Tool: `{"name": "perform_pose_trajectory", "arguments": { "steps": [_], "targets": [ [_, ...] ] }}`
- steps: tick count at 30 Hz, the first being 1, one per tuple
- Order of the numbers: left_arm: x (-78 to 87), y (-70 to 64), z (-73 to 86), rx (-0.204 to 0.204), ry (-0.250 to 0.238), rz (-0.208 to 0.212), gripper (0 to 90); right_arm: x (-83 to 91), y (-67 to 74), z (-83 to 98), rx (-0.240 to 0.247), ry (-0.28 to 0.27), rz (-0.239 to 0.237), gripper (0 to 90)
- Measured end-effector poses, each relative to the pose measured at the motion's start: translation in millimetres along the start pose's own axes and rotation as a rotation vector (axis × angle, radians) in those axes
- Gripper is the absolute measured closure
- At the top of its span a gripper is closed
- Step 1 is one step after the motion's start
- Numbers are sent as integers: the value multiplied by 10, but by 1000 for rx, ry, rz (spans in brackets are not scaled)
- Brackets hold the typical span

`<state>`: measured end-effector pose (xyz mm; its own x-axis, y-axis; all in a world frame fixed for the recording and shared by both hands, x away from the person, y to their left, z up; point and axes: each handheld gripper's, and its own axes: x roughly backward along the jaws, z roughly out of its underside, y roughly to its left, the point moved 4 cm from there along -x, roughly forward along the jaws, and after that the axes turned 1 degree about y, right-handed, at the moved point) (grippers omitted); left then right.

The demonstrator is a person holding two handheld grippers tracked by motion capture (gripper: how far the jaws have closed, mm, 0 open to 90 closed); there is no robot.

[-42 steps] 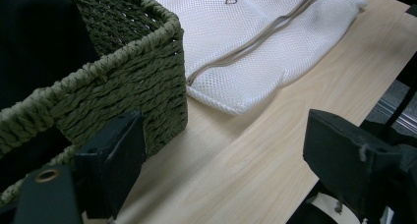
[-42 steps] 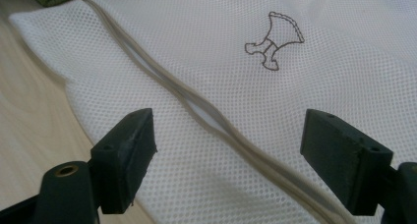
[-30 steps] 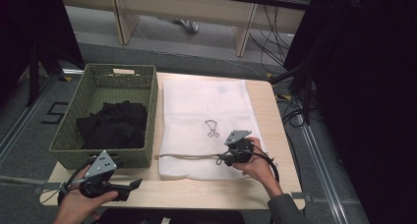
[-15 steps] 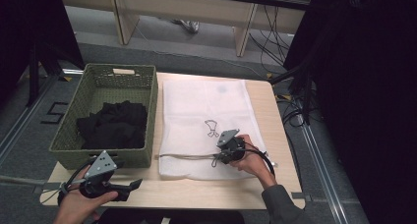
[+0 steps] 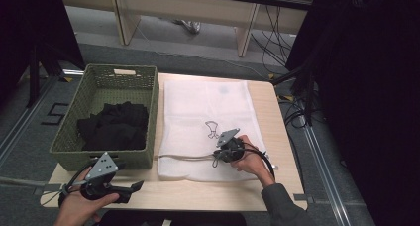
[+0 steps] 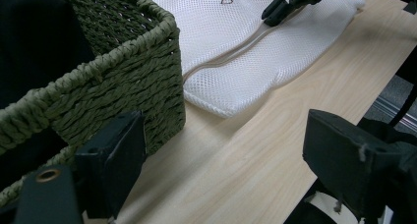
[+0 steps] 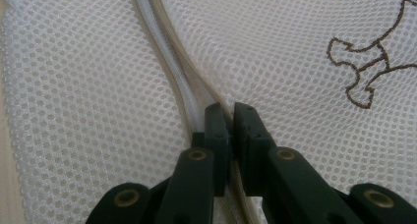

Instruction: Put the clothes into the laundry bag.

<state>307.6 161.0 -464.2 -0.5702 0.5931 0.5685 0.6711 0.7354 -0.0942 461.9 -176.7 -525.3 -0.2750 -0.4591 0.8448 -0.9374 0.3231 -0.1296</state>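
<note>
From the high view, your right gripper [image 5: 218, 154] rests on the white mesh laundry bag [image 5: 208, 112], which lies flat on the table [image 5: 277, 132] just beside the green woven basket [image 5: 151, 102]; the gripper's tips sit at the bag's zipper [image 5: 185, 157], which runs across the bag near its front edge. Your left gripper [image 5: 133, 187] is held low over the table's near-left corner, in front of the basket and well apart from the bag, and the basket holds dark clothing [image 5: 114, 127]. In the left gripper view, the left gripper's two black jaws stand wide with nothing between them (bare table shows in the gap), the basket [image 6: 123, 76] is close on one side, and farther off the bag [image 6: 231, 47] lies with its zipper [image 6: 236, 49] curving toward the right gripper [image 6: 271, 18], whose tips press down at the zipper line. In the right gripper view, your right gripper [image 7: 229, 117] has just been closing, and its jaws now stand nearly together, pinched on the zipper [image 7: 169, 62] where the two beige tracks meet; whether a pull tab is between them you cannot tell from here. A brown outline figure [image 7: 371, 62] is stitched on the mesh to one side of the jaws.
</note>
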Motion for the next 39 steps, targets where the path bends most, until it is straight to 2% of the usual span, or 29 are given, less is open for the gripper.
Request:
{"name": "perform_pose_trajectory", "arguments": {
  "steps": [1,2,4,5,6,8,10,11,12,14,16,19,21,22,24,25,26,28,29,30,31,32,34,35,36,37,38,39],
  "targets": [
    [0,0,0,0,0,0,158,0,0,0,0,0,0,871],
    [4,2,-1,0,2,0,158,23,10,-15,-31,-4,6,879],
    [10,7,-2,-5,6,-5,158,84,10,-59,-45,-1,37,881],
    [11,8,-3,-6,5,-4,159,123,-13,-103,-19,-17,53,882],
    [12,7,-4,-6,4,-3,159,123,-13,-103,-19,-17,53,882],
    [14,2,-13,3,-7,1,160,221,-15,-182,-40,-49,74,883],
    [33,9,-26,4,-11,-2,160,345,-32,-280,-54,-64,117,883],
    [33,9,-26,4,-11,-2,161,380,-42,-312,-63,-73,119,884],
    [31,2,-30,23,-16,2,161,380,-42,-312,-63,-73,119,884],
    [44,20,-55,7,-18,-12,162,468,-85,-393,-63,-89,150,884],
    [47,25,-73,5,-24,-9,162,521,-120,-443,-49,-110,162,884],
    [49,40,-112,4,-33,-15,162,627,-148,-495,-53,-128,173,884],
    [66,46,-148,4,-34,-23,161,694,-185,-537,-34,-148,184,884],
    [66,46,-148,4,-34,-23,160,694,-185,-537,-34,-148,184,884],
    [88,59,-201,6,-42,-28,160,797,-232,-587,-42,-164,213,884],
    [106,70,-234,9,-47,-35,159,827,-229,-607,-53,-170,199,884],
    [121,83,-269,18,-54,-44,156,855,-242,-619,-54,-168,206,885],
    [169,173,-401,34,-77,-63,155,891,-240,-649,-54,-180,199,884],
    [187,212,-446,41,-82,-69,155,903,-245,-660,-52,-184,210,884],
    [187,212,-446,41,-82,-69,155,903,-245,-660,-52,-184,210,884],
    [219,308,-532,47,-78,-82,154,915,-238,-681,-51,-196,207,884],
    [219,308,-532,47,-78,-82,150,915,-238,-681,-51,-196,207,884],
    [243,466,-645,58,-73,-95,148,923,-239,-702,-58,-204,201,884],
    [249,518,-678,56,-68,-111,148,920,-243,-708,-45,-206,199,884],
    [243,572,-706,47,-54,-114,148,919,-240,-706,-55,-205,203,884],
    [243,572,-706,47,-54,-114,148,919,-240,-706,-55,-205,203,884],
    [224,688,-753,48,-36,-133,148,917,-242,-702,-58,-200,203,884],
    [211,745,-771,51,-30,-146,148,916,-239,-701,-63,-198,200,884]
  ]
}}
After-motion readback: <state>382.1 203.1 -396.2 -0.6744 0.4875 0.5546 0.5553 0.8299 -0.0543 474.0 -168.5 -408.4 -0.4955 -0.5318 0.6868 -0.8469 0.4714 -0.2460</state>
